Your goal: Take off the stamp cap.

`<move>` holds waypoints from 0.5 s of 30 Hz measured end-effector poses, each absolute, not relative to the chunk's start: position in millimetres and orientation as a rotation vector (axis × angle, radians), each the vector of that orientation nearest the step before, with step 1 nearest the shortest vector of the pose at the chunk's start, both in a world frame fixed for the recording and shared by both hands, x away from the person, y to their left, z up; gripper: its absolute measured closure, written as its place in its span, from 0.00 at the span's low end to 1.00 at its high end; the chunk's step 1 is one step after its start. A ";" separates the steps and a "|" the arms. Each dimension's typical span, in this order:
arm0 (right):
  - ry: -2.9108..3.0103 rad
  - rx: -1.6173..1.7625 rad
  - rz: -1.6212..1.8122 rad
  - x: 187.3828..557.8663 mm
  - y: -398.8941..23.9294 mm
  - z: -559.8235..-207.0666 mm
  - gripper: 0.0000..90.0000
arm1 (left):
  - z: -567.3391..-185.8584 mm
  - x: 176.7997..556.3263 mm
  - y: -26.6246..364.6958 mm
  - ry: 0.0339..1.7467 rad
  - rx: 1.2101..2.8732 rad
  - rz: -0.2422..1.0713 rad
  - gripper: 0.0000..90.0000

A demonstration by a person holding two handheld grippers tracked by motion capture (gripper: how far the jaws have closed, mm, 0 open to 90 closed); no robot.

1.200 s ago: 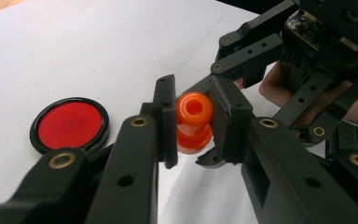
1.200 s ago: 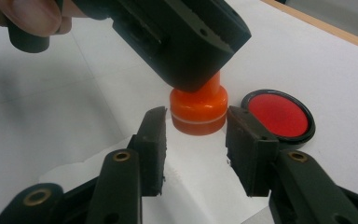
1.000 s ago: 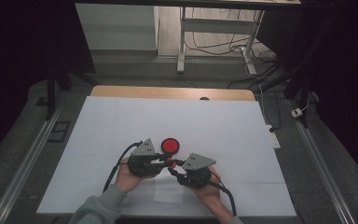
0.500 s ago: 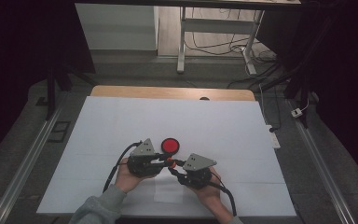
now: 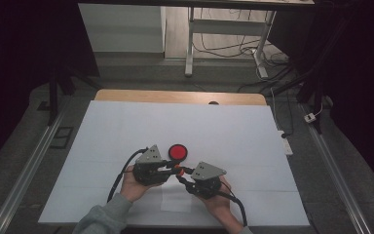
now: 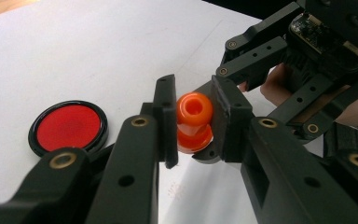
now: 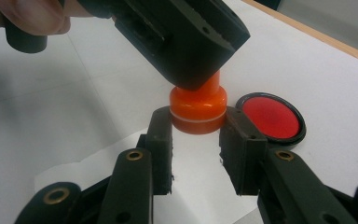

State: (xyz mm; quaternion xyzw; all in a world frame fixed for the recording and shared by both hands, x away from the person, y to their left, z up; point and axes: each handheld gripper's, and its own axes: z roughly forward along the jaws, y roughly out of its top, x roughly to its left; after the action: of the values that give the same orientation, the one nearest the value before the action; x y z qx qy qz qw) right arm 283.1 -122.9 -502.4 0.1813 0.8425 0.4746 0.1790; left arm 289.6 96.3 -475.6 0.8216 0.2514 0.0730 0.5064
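together, left tongs (image 6: 193,122) clamp orange stamp (image 6: 194,122) neck, right tongs (image 7: 196,133) pinch its base

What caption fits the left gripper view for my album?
Left gripper and right gripper both grip a small orange stamp beside a red ink pad.

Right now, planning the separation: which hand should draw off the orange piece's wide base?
Right, probably: the right claw clamps the orange piece at its base; the left claw pinches its narrow top.
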 end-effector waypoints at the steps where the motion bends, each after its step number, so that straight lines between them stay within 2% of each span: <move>1: 2.379 0.515 1.350 283.1 -123.0 -502.5 0.72 | -475.3 289.3 96.3 0.607 1.977 0.176 0.81; 15: 2.371 0.486 1.337 282.2 -124.0 -502.0 0.72 | -475.8 288.7 96.6 0.607 1.971 0.172 0.81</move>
State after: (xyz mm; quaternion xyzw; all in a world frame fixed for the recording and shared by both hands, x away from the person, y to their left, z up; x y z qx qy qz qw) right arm 282.2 -124.0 -502.0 0.1726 0.8423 0.4751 0.1871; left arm 288.7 96.6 -475.8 0.8187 0.2521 0.0717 0.5109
